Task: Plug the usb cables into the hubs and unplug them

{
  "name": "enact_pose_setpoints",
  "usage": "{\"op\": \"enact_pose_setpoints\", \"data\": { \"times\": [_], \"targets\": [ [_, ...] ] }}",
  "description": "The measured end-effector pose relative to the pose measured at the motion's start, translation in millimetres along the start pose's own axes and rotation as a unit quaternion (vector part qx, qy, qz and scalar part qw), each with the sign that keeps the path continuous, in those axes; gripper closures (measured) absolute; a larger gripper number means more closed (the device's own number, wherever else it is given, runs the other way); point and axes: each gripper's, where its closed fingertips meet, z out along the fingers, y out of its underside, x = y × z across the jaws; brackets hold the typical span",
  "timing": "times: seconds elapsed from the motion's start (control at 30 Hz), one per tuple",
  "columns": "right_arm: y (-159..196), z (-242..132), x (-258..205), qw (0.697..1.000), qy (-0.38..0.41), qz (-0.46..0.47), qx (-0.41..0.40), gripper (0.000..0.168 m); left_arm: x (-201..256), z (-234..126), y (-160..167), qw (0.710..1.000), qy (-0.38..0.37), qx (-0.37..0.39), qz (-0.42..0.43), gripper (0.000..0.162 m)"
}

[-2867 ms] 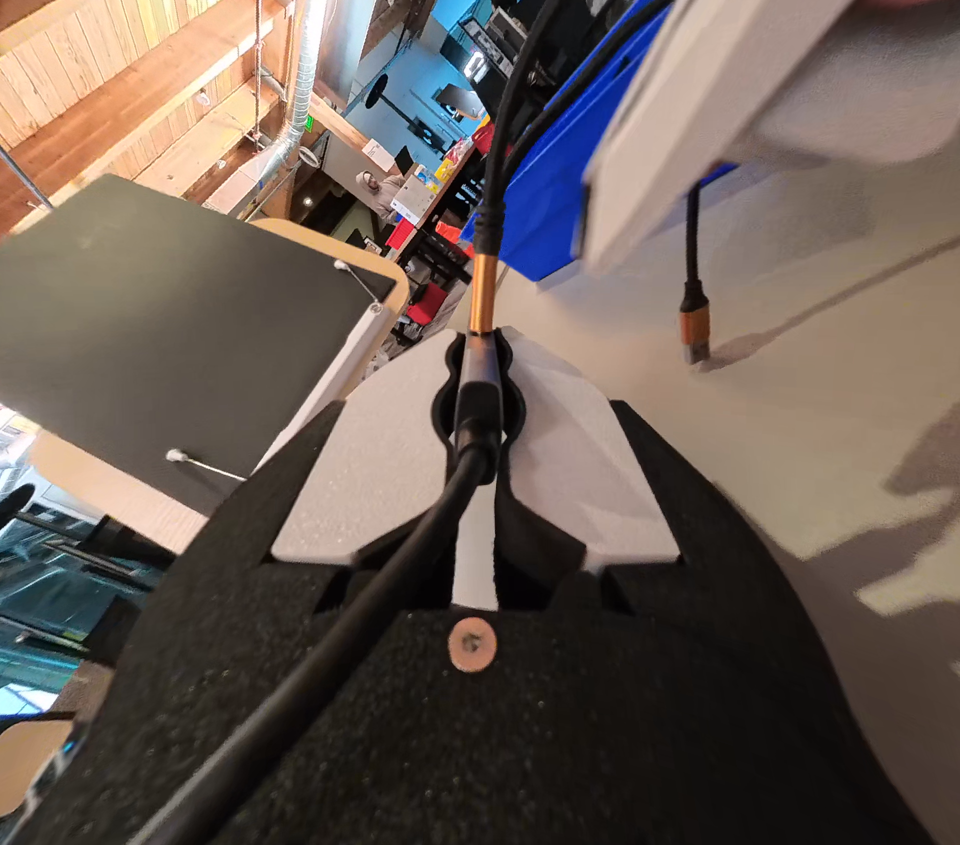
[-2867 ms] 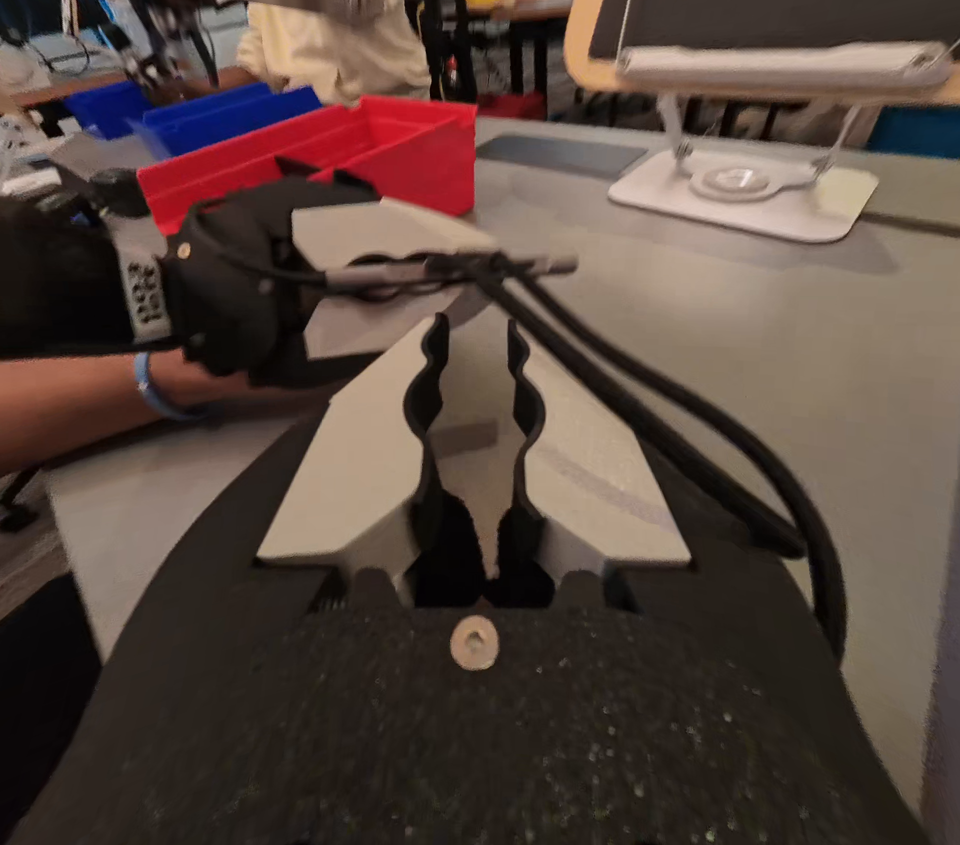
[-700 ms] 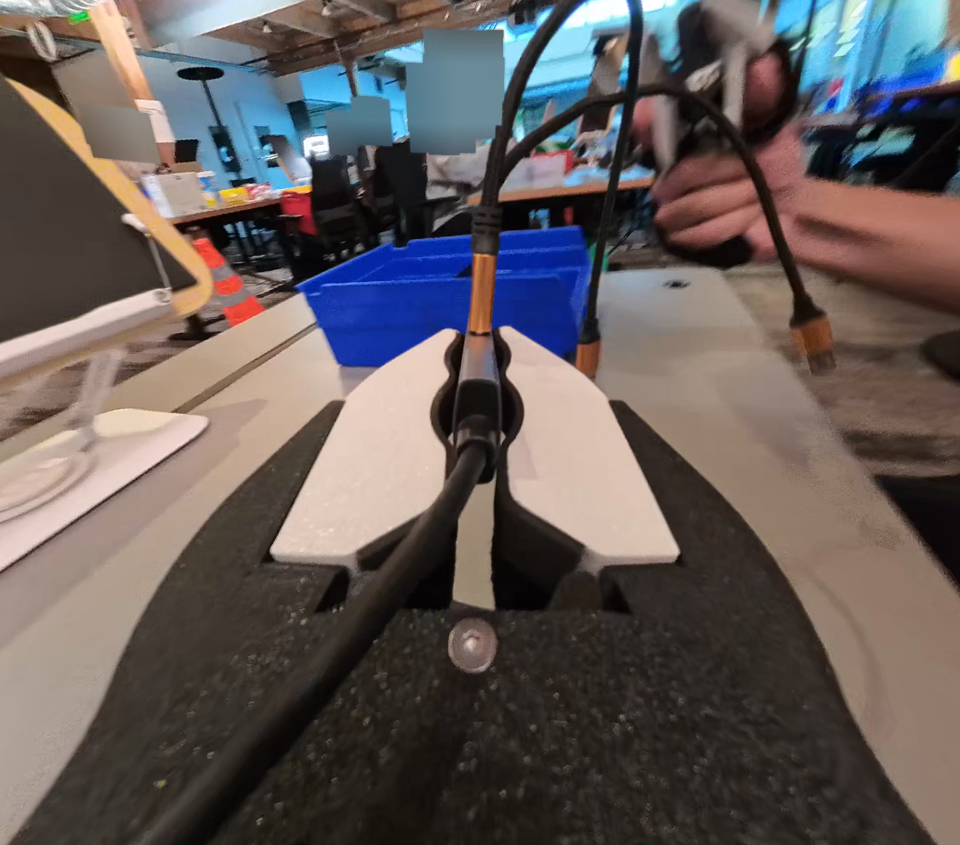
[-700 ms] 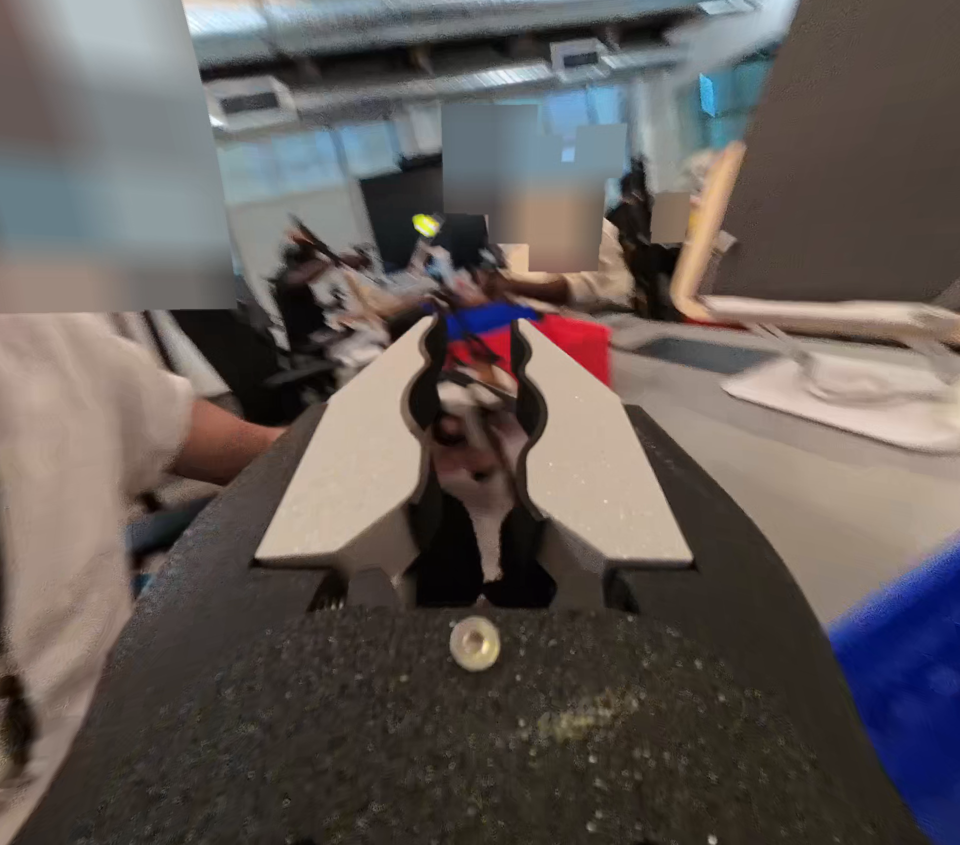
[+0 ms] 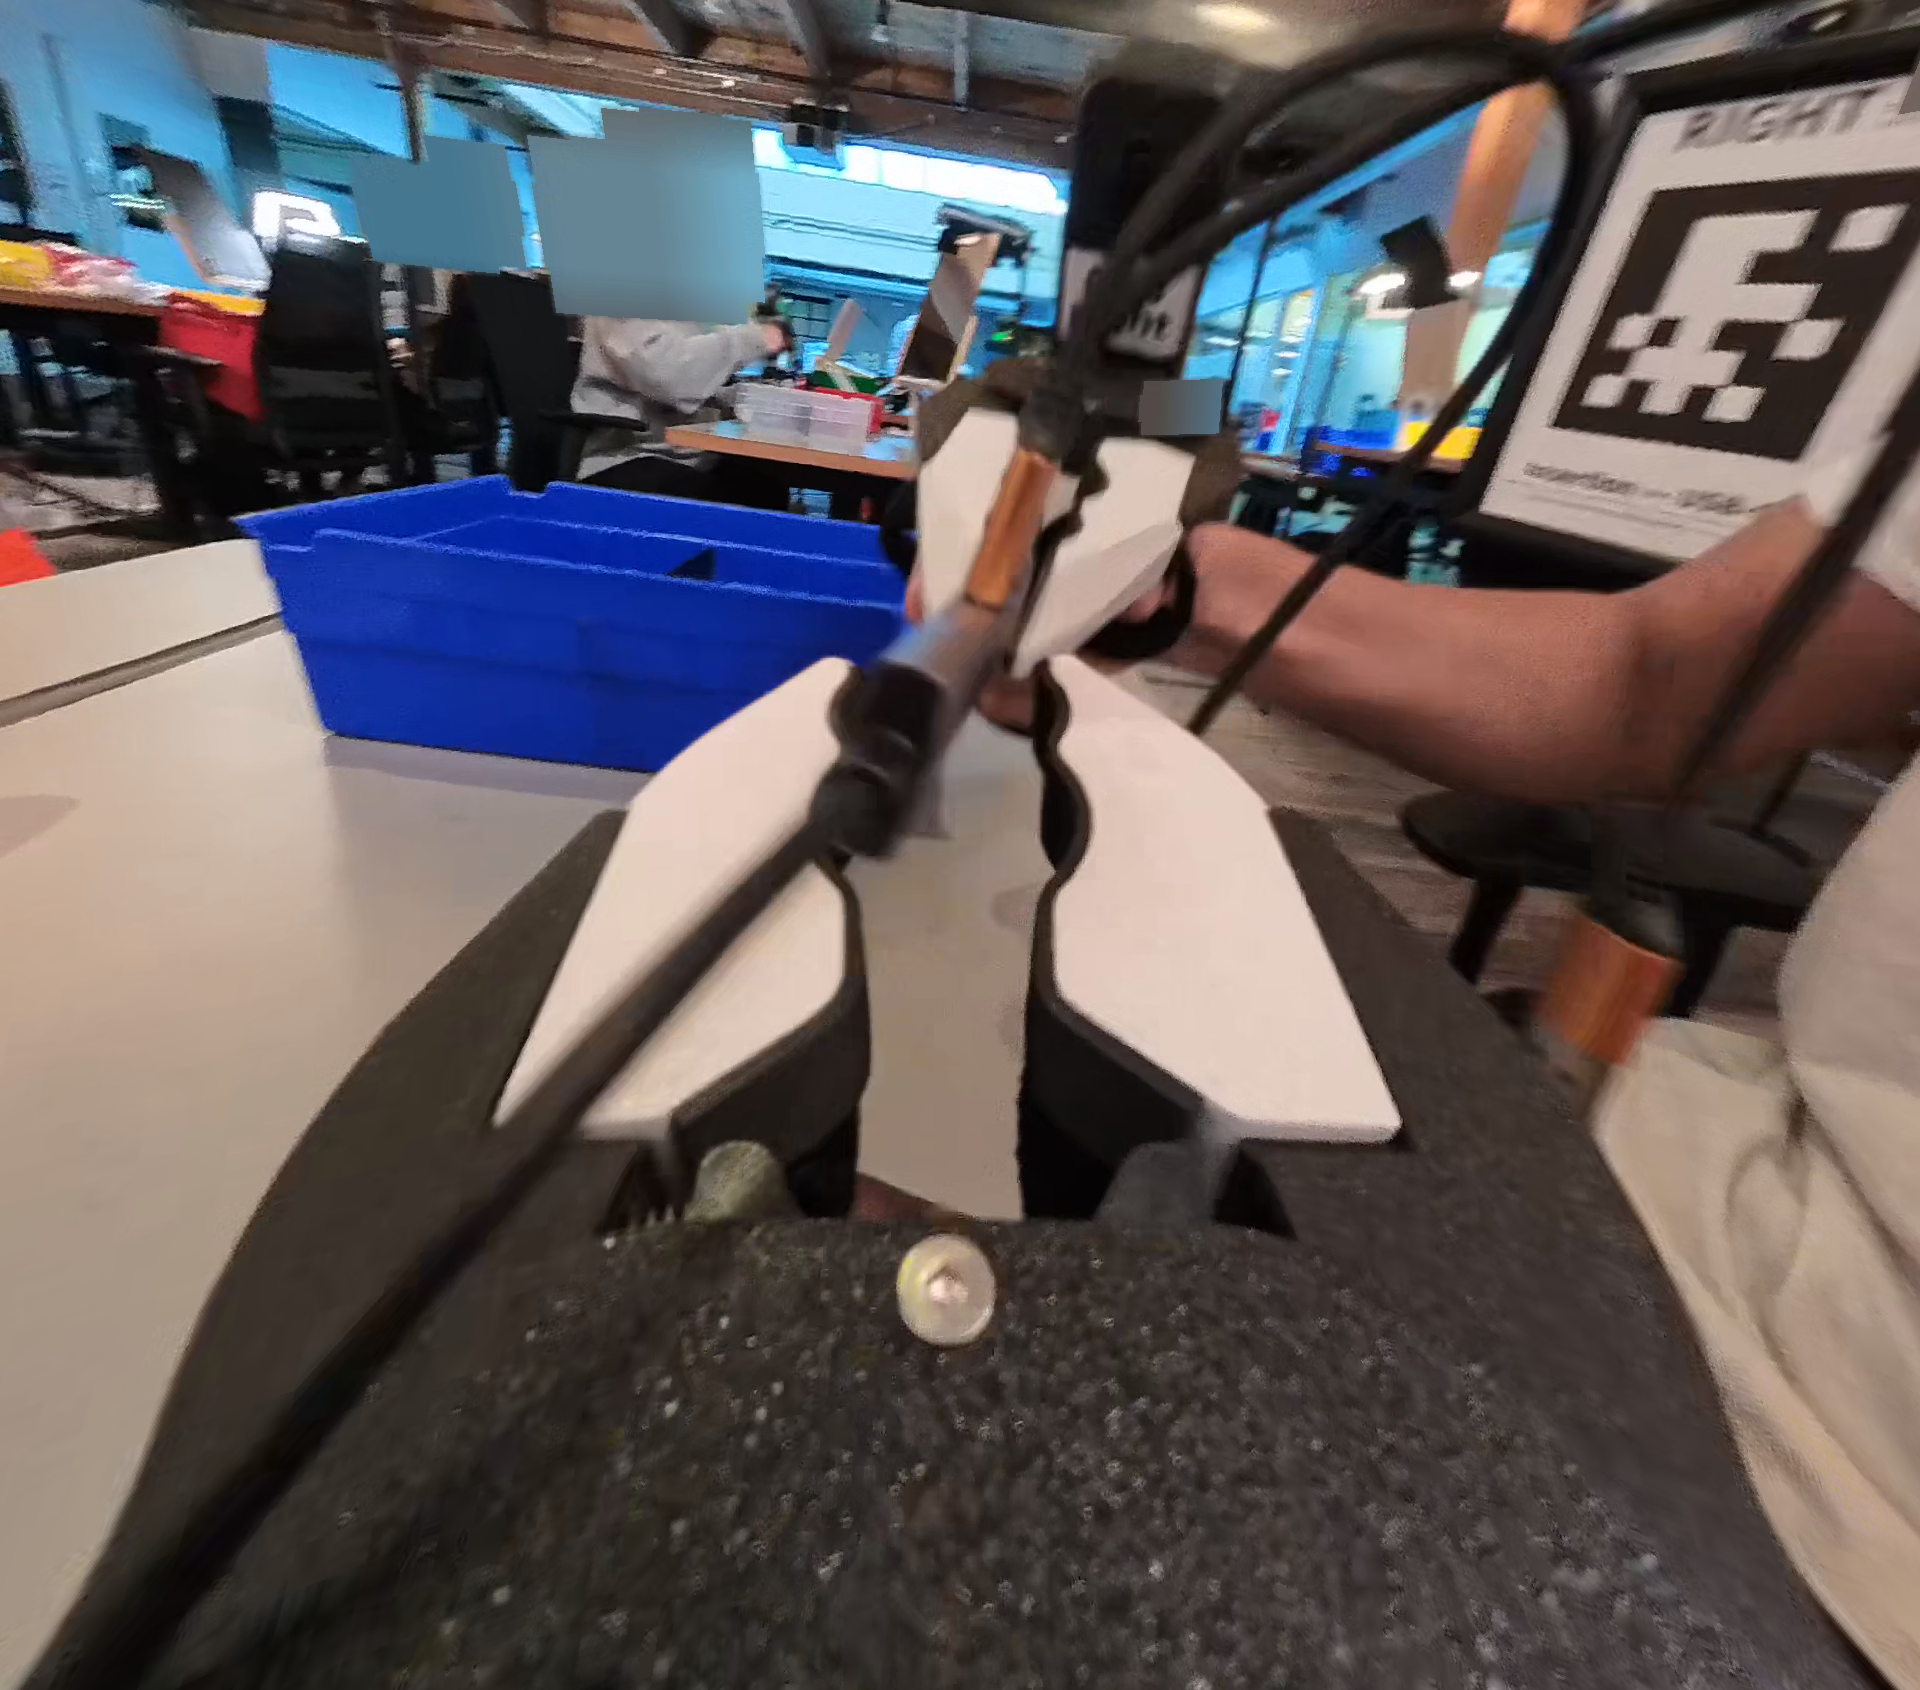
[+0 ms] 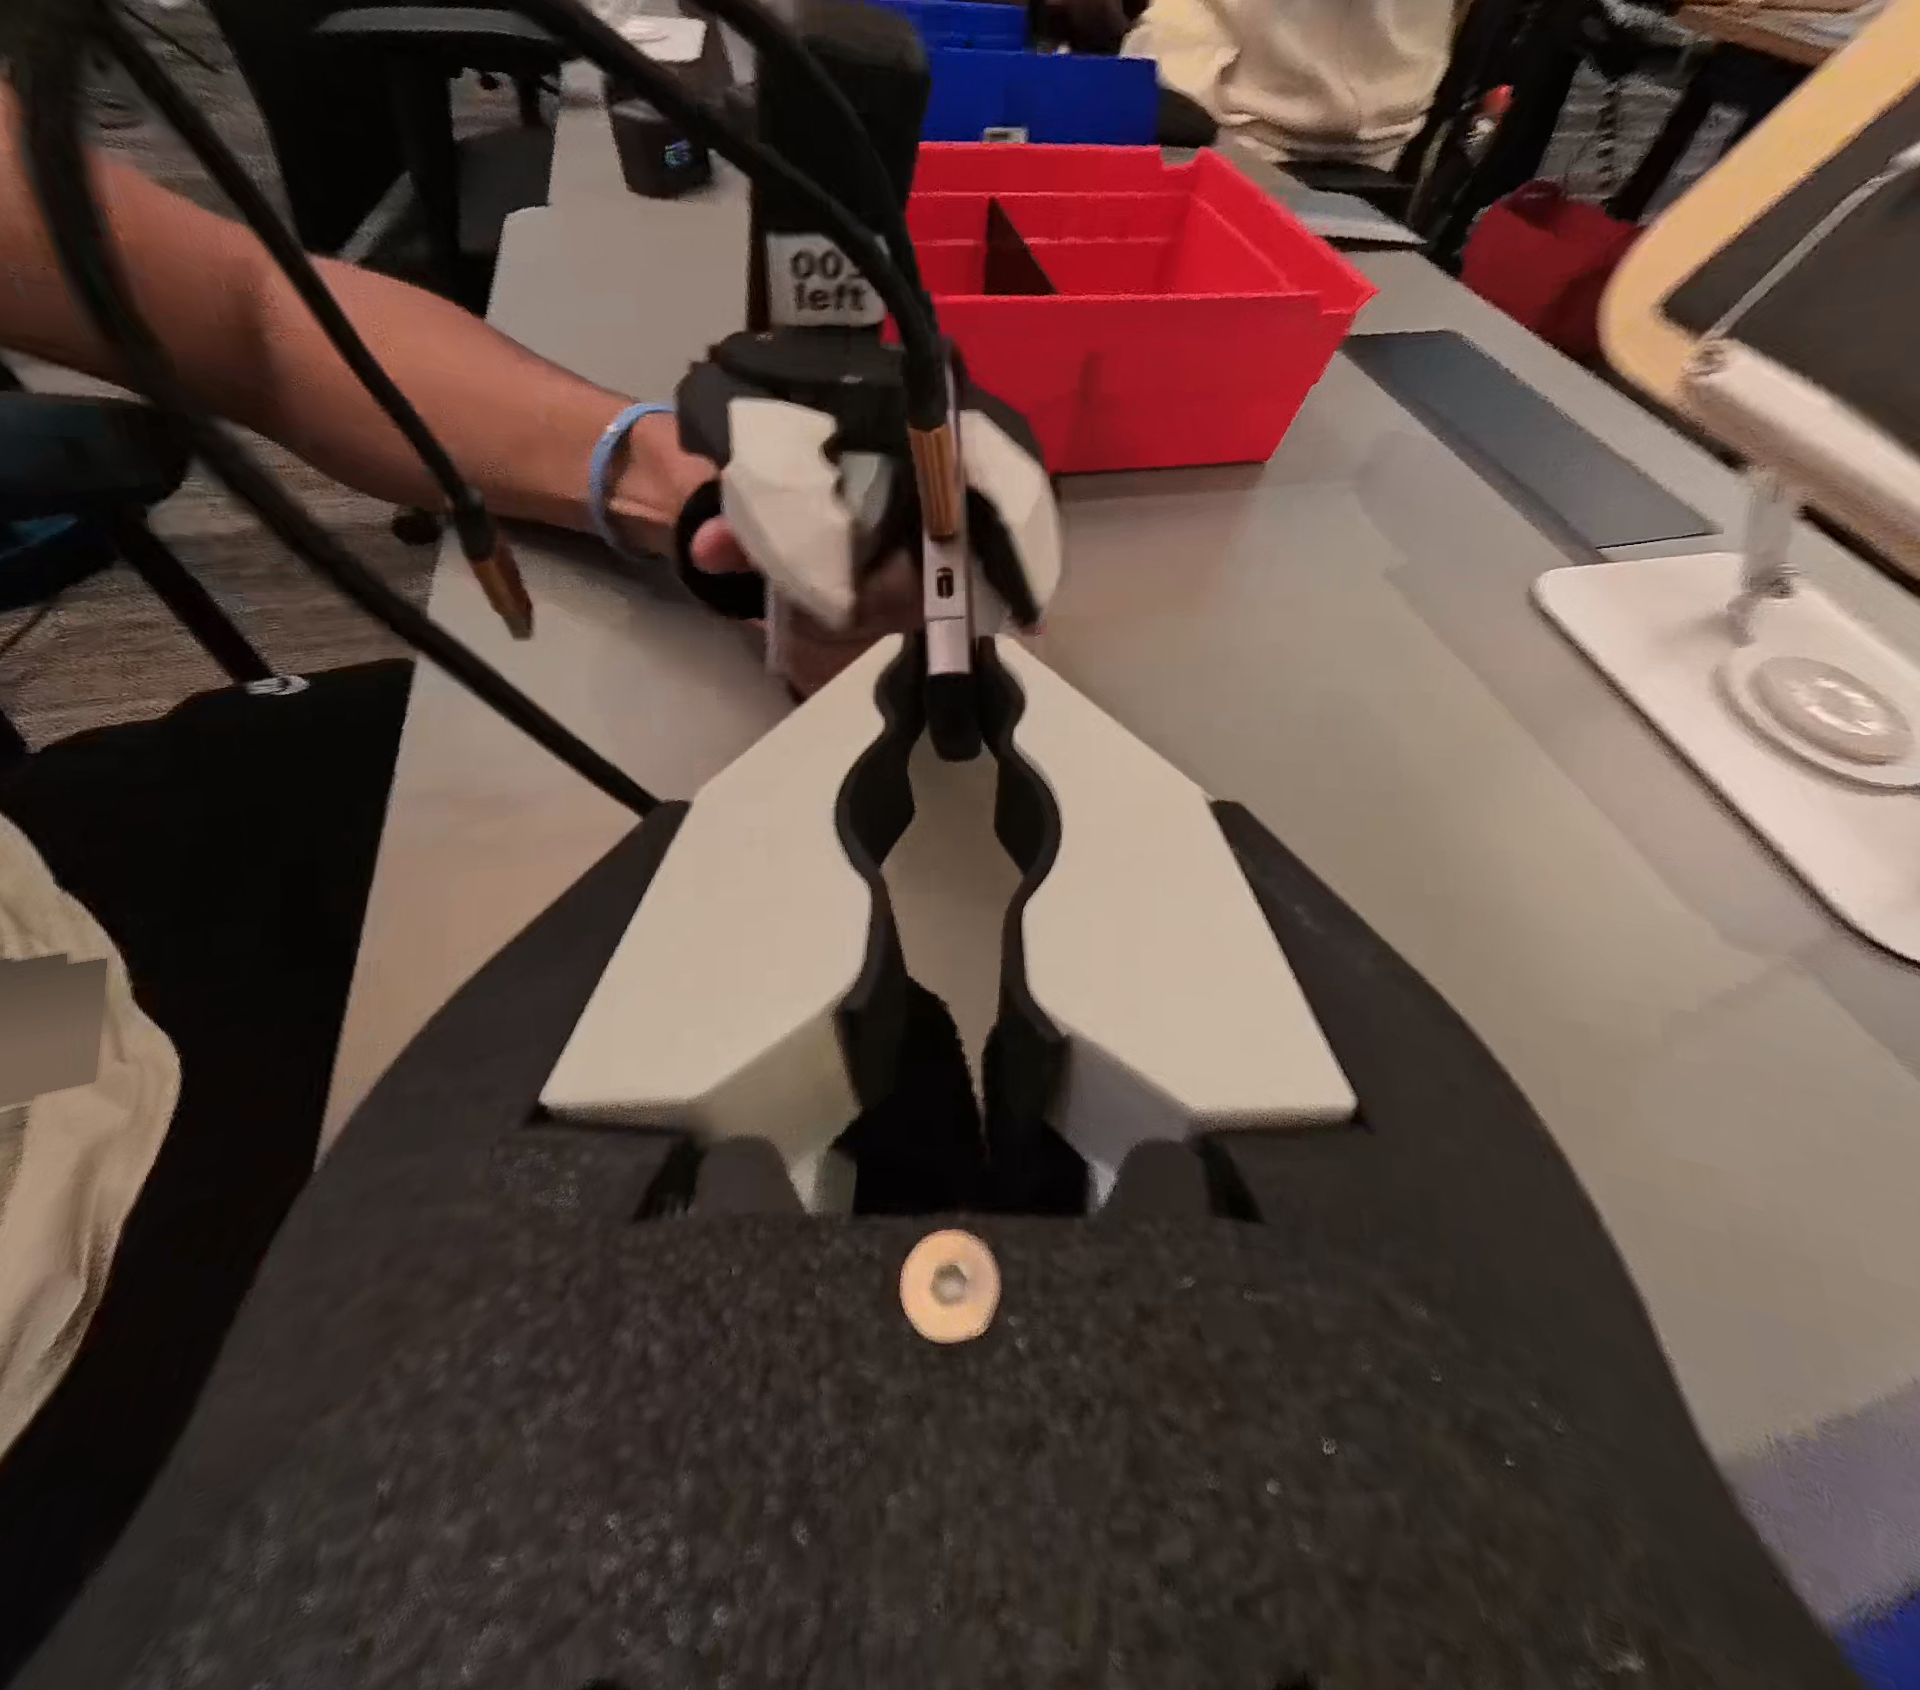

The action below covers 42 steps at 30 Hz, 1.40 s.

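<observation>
1. Grey metal plug (image 5: 961,632) with a copper collar, on a black cable (image 5: 623,1017): long axis slanting from lower left up to the right in the left wrist view, collar end farthest from that camera. In the right wrist view, running almost straight away from the camera, in line with the fingers
2. Held in the air above the grey table (image 5: 208,913), just right of the near corner of the blue bin (image 5: 582,601)
3. Right gripper (image 6: 948,674): tips drawn nearly together, pinched on the dark end of the plug
4. Left gripper (image 5: 945,684): fingers spread wide, clamping nothing, with the cable merely lying across one finger (image 5: 727,861)
5. Spare cable end (image 5: 1605,991) with a copper collar: dangling well to the right of the blue bin, beside a pale shirt (image 5: 1818,1225)
</observation>
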Motion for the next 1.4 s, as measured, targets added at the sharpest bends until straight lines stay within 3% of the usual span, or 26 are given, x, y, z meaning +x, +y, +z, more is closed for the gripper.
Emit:
{"op": "enact_pose_setpoints", "data": {
  "times": [0.03,0.1,0.3,0.5,0.7,0.87,0.93,1.2,1.4],
  "targets": [
    [-4.3,-8.8,6.7,1.0,0.006,-0.001,-0.002,0.161,-0.2,2.2,7.2,1.0,0.001,-0.02,0.005,0.123],
    [-16.4,-29.6,22.7,0.999,0.03,-0.023,-0.011,0.161,2.5,8.8,24.6,0.998,0.006,-0.069,0.006,0.122],
    [-78.1,-121.9,90.8,0.982,0.137,-0.111,-0.064,0.161,-3.6,9.0,31.3,0.995,-0.028,-0.083,0.037,0.125],
    [-98.4,-204.8,172.8,0.938,0.224,-0.157,-0.212,0.161,-14.8,5.0,28.1,0.995,-0.05,-0.076,0.03,0.13],
    [-38.0,-244.4,240.9,0.875,0.231,-0.13,-0.406,0.161,-19.0,3.0,27.5,0.995,-0.058,-0.077,0.031,0.132],
    [36.5,-237.6,270.1,0.825,0.192,-0.088,-0.524,0.161,-18.0,3.6,29.2,0.994,-0.057,-0.082,0.036,0.134],
    [60.1,-226.8,285.3,0.815,0.189,-0.082,-0.542,0.161,-17.7,3.9,30.0,0.994,-0.057,-0.083,0.036,0.134],
    [148.7,-189.0,309.6,0.818,0.135,0.053,-0.556,0.16,-18.1,3.5,30.6,0.994,-0.056,-0.085,0.032,0.134],
    [210.8,-201.5,293.4,0.791,0.115,0.106,-0.591,0.16,-16.1,4.7,32.4,0.994,-0.052,-0.09,0.03,0.134]
  ]
}}
